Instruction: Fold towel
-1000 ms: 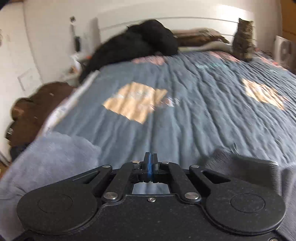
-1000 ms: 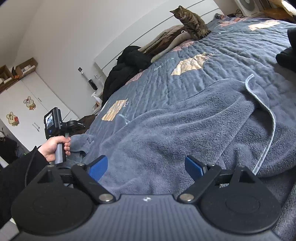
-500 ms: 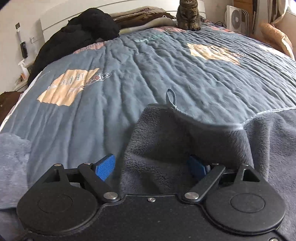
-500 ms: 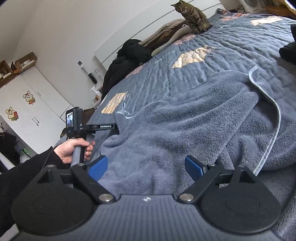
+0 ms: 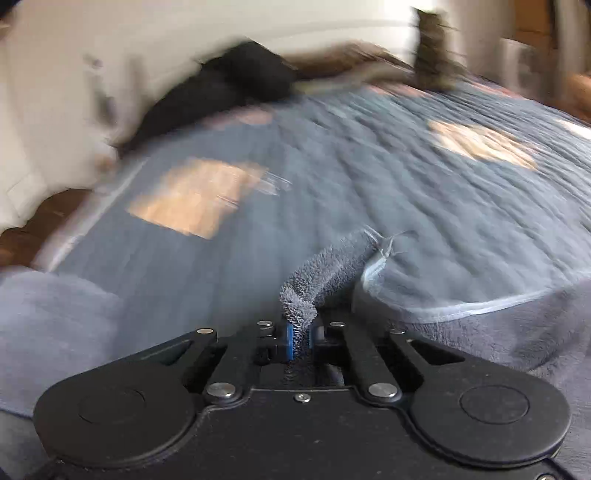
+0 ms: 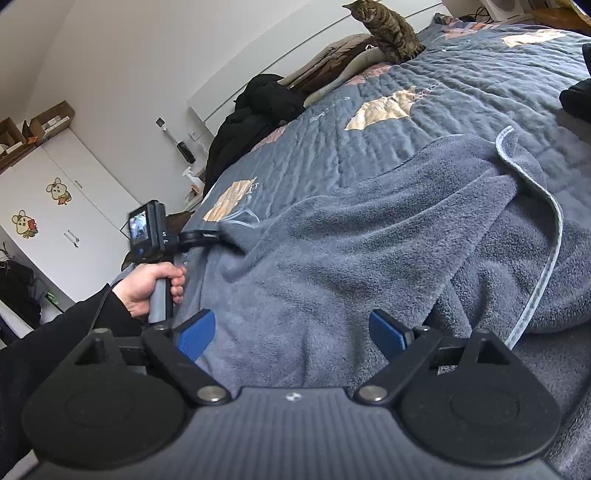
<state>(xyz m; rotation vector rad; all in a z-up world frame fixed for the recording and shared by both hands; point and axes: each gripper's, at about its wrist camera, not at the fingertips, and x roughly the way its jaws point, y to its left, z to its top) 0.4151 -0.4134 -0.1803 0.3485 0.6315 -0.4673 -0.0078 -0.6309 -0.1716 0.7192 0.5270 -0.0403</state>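
Observation:
A large grey-blue terry towel point(image 6: 369, 229) with a pale hem lies rumpled across the near part of the bed. My left gripper point(image 5: 299, 338) is shut on a bunched edge of the towel point(image 5: 325, 269), near a corner with a small hanging loop; the left wrist view is motion-blurred. In the right wrist view the left gripper point(image 6: 216, 236) pinches the towel's far left corner, held by a hand point(image 6: 147, 284) in a black sleeve. My right gripper point(image 6: 291, 334) stands open low over the towel's near edge, its blue pads apart, nothing between them.
The bed's quilted blue bedspread point(image 6: 461, 96) has beige patches. A tabby cat point(image 6: 388, 31) sits at the headboard beside pillows. Black clothing point(image 6: 255, 114) is piled at the bed's far left corner. A white cupboard point(image 6: 66, 214) stands left of the bed.
My left gripper went from open over the towel's corner to shut on its edge and is now moving with it. The right gripper has stayed open and nearly still.

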